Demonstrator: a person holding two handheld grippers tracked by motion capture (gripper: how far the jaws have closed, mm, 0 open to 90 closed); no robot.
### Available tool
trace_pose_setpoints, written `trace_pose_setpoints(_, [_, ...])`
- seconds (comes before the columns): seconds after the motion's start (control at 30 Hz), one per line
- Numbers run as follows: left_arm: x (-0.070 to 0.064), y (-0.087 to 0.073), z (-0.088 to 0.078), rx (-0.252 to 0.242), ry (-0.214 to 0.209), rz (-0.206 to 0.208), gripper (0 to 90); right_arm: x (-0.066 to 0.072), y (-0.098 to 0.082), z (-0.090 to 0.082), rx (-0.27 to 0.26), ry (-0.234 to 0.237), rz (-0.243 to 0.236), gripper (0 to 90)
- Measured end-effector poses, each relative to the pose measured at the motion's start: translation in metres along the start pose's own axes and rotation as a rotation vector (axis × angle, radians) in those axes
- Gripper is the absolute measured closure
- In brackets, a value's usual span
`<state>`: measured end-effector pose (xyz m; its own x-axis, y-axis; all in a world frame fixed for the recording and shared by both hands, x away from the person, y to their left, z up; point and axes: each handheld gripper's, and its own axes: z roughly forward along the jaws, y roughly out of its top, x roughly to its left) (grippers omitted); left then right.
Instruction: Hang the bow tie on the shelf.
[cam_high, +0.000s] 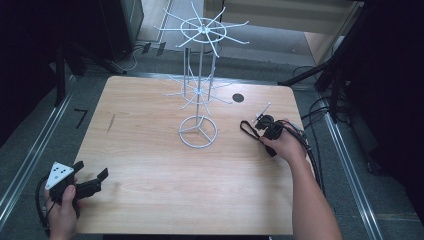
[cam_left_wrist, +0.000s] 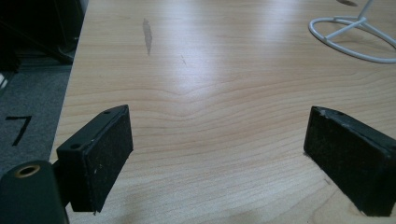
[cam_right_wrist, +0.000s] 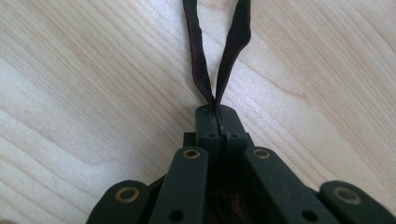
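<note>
A white wire display stand (cam_high: 199, 75) with two tiers of hooks rises from a ring base (cam_high: 198, 132) at the table's middle back. My right gripper (cam_high: 260, 134) lies low over the table to the right of the base, shut on a dark strap loop (cam_high: 246, 129). In the right gripper view the jaws are pressed together and the two sides of the strap (cam_right_wrist: 219, 60) run out from between them over the wood. My left gripper (cam_high: 92, 178) rests at the table's front left corner, jaws wide apart, nothing between its pads (cam_left_wrist: 105, 154). The stand's base (cam_left_wrist: 355, 39) shows far off in the left gripper view.
The wooden table (cam_high: 150, 165) has a dark round hole (cam_high: 238, 98) near its back right and a grey smudge (cam_high: 110, 123) at the left. Cables (cam_high: 310, 150) trail off the right edge. Dark stands and grey floor surround the table.
</note>
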<state>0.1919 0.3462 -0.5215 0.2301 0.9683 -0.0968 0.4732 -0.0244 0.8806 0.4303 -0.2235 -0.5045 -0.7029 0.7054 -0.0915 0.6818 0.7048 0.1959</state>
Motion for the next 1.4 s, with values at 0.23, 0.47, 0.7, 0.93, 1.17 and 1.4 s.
trace_pose_setpoints(0.23, [0.0, 0.0, 0.0, 0.0, 0.001, -0.002, 8.8, 0.006, -0.006, -0.015, -0.156, -0.018, 0.057, 90.0])
trace_pose_setpoints(0.47, [0.0, 0.0, 0.0, 0.001, 0.0, 0.0, 8.8, 0.014, -0.009, -0.039, -0.283, -0.06, 0.082, 90.0])
trace_pose_setpoints(0.7, [0.0, 0.0, 0.0, 0.001, -0.001, 0.001, 8.8, 0.017, -0.016, -0.058, -0.421, -0.053, 0.128, 90.0])
trace_pose_setpoints(0.93, [0.0, 0.0, 0.0, 0.002, 0.001, 0.002, 8.8, 0.029, -0.022, -0.08, -0.556, -0.048, 0.144, 90.0])
trace_pose_setpoints(1.17, [0.0, 0.0, 0.0, 0.001, 0.001, 0.003, 8.8, 0.04, -0.025, -0.099, -0.654, -0.039, 0.15, 90.0])
trace_pose_setpoints(1.4, [0.0, 0.0, 0.0, 0.001, 0.002, 0.004, 8.8, 0.05, -0.03, -0.116, -0.75, -0.039, 0.169, 90.0])
